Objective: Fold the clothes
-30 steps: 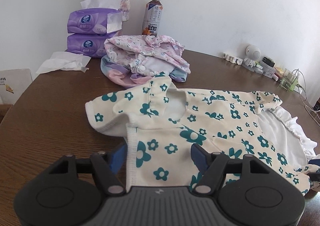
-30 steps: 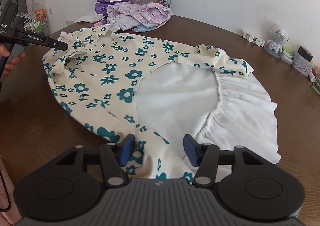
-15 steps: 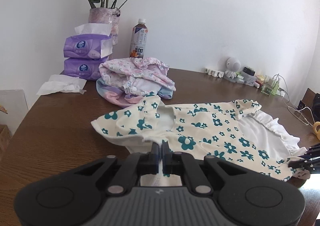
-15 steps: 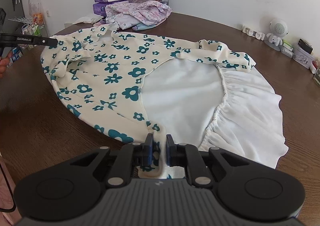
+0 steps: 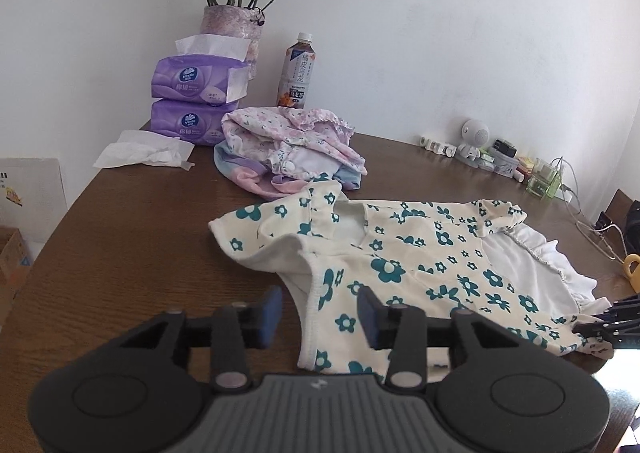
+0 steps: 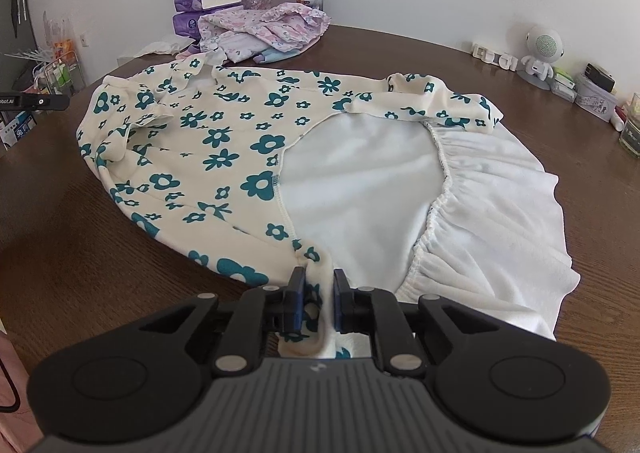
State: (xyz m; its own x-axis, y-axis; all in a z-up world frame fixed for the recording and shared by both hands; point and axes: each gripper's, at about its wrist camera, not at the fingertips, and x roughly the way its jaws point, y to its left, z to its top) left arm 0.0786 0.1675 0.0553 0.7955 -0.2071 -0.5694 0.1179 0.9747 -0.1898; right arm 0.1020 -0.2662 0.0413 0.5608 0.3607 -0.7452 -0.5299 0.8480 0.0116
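1. Floral dress point(image 6: 224, 157): cream knit printed with teal flowers, laid flat across the brown wood-grain tabletop point(image 6: 80, 261). Stitched hem edges; the white inner lining point(image 6: 360, 189) is exposed, bordered by a gathered elastic seam and a soft white ruffled skirt panel point(image 6: 500, 213).
2. Collar end of the dress points toward the far wall; one short sleeve point(image 5: 256, 229) bulges up slightly, not lying flat.
3. Right gripper point(image 6: 318, 293): blue-padded fingers point(image 6: 297, 293) pinched on a bunched fold of the dress edge, near the tabletop's front rim. Cloth is squeezed between the pads.
4. Left gripper point(image 5: 320, 313): fingers point(image 5: 269, 313) apart and opening; the stitched side edge of the dress lies between them, pads not pressing on it.
5. Beyond the collar: a crumpled heap of pink floral garments point(image 5: 292, 149), with pastel blue and pink cloth beneath.
6. Behind the heap: two stacked purple tissue packs point(image 5: 192, 105), glossy film, white tissue protruding; a loose crumpled tissue point(image 5: 144, 149) beside them.
7. Plastic tea bottle point(image 5: 298, 73) upright; textured vase point(image 5: 232, 29) with dried pink roses.
8. Far right along the wall: small white round-headed robot figure point(image 6: 540, 53) and assorted small containers.
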